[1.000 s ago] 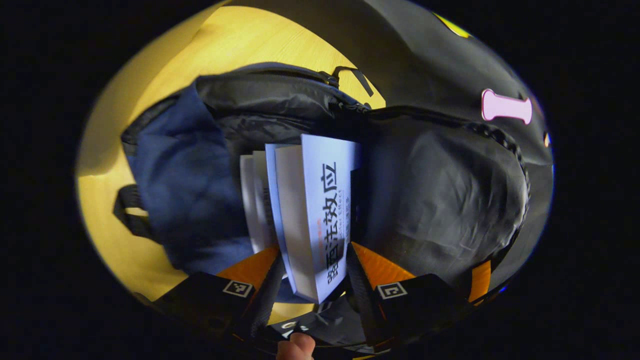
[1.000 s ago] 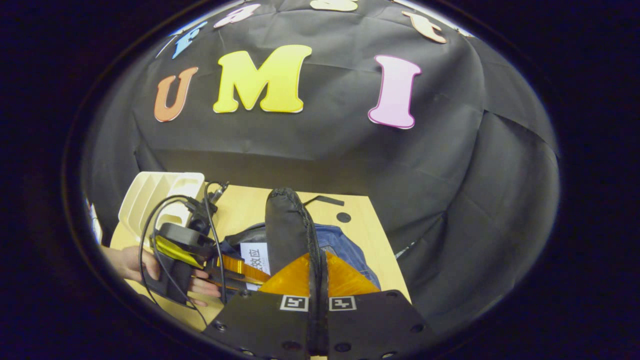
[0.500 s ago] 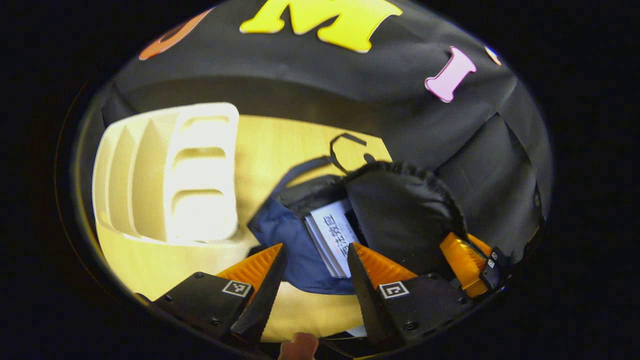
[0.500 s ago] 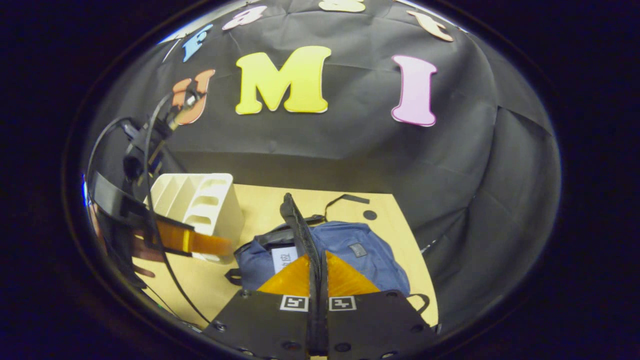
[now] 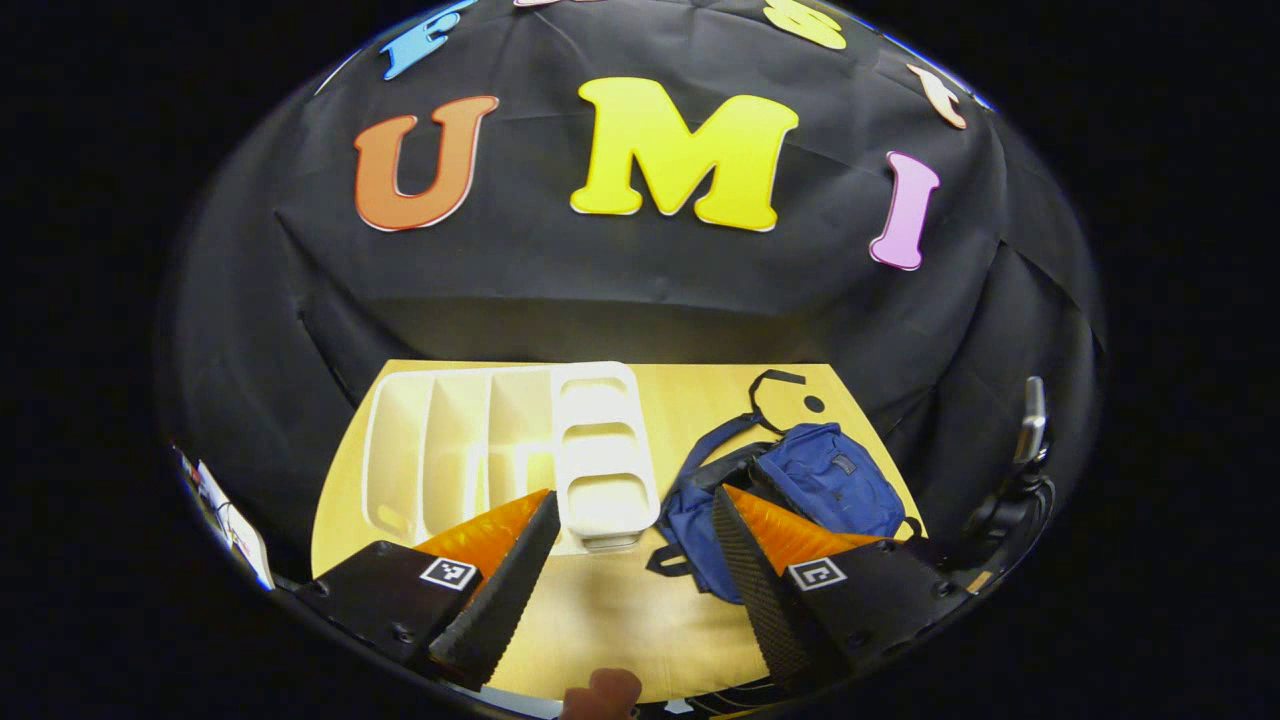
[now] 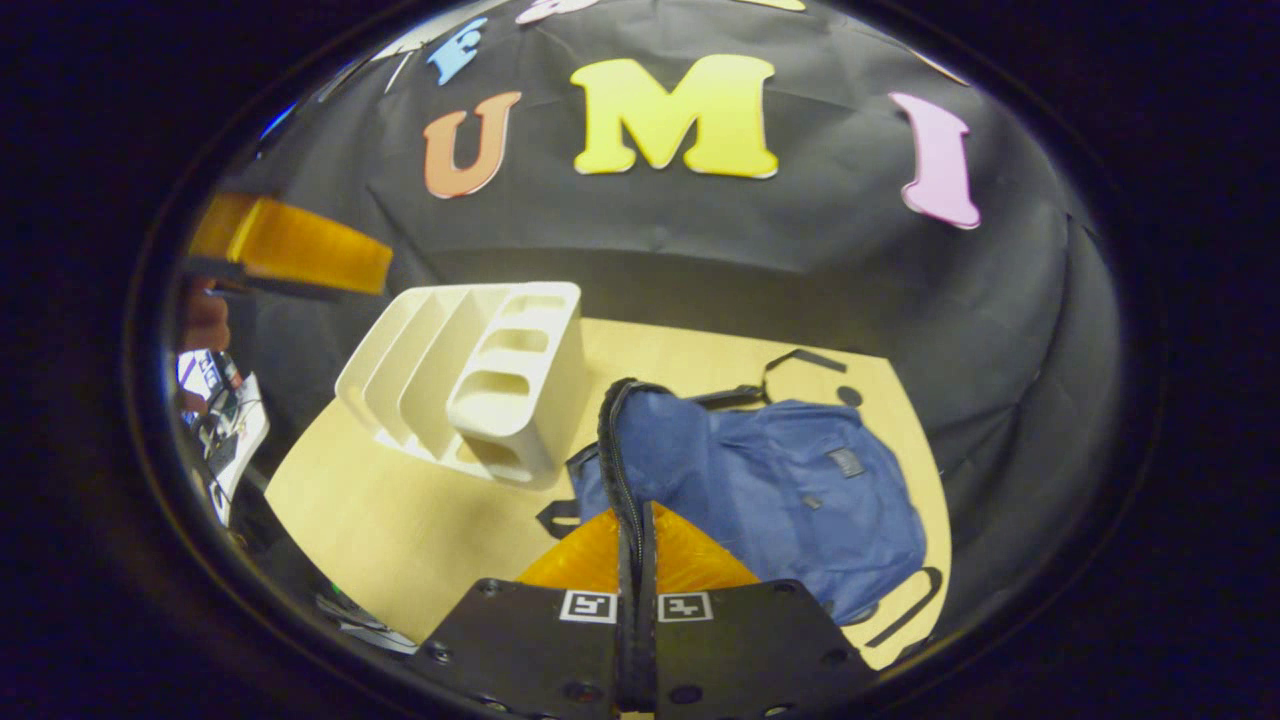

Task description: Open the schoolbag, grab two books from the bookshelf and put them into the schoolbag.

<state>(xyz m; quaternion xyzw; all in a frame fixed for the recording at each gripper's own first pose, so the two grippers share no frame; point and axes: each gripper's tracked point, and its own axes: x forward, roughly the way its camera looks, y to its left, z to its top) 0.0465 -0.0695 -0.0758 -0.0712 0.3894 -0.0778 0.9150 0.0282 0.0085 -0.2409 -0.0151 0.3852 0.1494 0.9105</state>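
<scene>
In the left gripper view, the white bookshelf (image 5: 510,450) stood on the table (image 5: 620,620) ahead of the left jaw, its slots bare. The left gripper (image 5: 625,590) held its jaws wide apart over bare tabletop, gripping nothing. The blue schoolbag (image 5: 800,490) lay just beyond the right jaw.

In the right gripper view, the bookshelf (image 6: 480,380) stood ahead and left of the jaws. The right gripper (image 6: 637,530) had its jaws pressed together on the schoolbag's zippered flap edge (image 6: 615,450), with the schoolbag (image 6: 790,500) spread to their right.
</scene>
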